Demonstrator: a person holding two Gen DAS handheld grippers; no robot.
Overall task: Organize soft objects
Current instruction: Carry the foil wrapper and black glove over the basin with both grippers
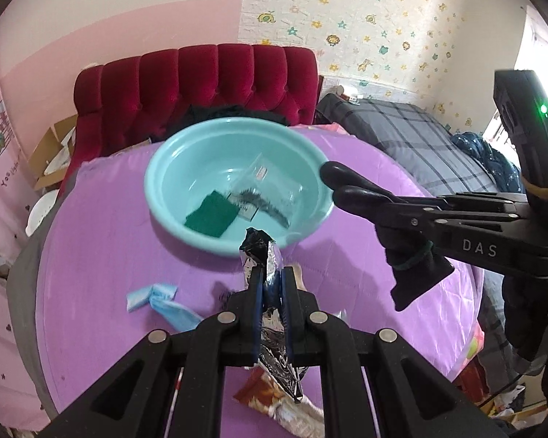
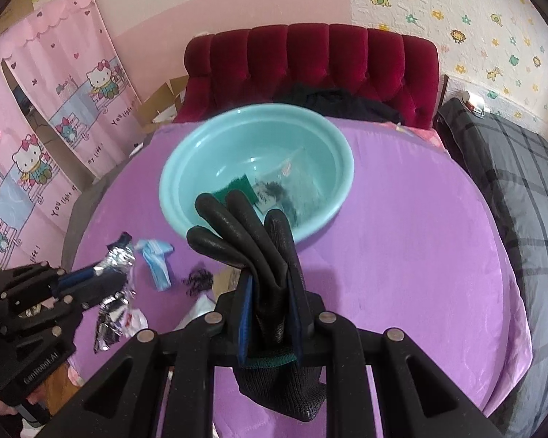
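The left tongs (image 1: 272, 284) are clamped on a crumpled foil wrapper (image 1: 270, 266), lifted clear of the purple cover (image 1: 102, 241) just short of the near rim of the teal basin (image 1: 171, 146); the right tongs (image 2: 270, 292) pinch a black work glove (image 2: 252, 233) across its palm, fingers pointing toward the basin, cuff hanging below the jaws. Inside the basin lie a green cloth patch (image 1: 212, 215) and a clear plastic bag (image 1: 266, 189) with something dark in it; on the cover, nearer than the basin and to its left, a light blue face mask (image 1: 157, 299) and a small dark hair tie (image 2: 199, 279) wait.

The wrapper looks nearly weightless, crinkly and slick; a firm pinch through its middle should serve, since an edge hold may slip. The glove seems soft, floppy and grippy-coated; it will droop either side of any hold, so the palm is a sound place. The mask would probably lift best by its bunched centre.
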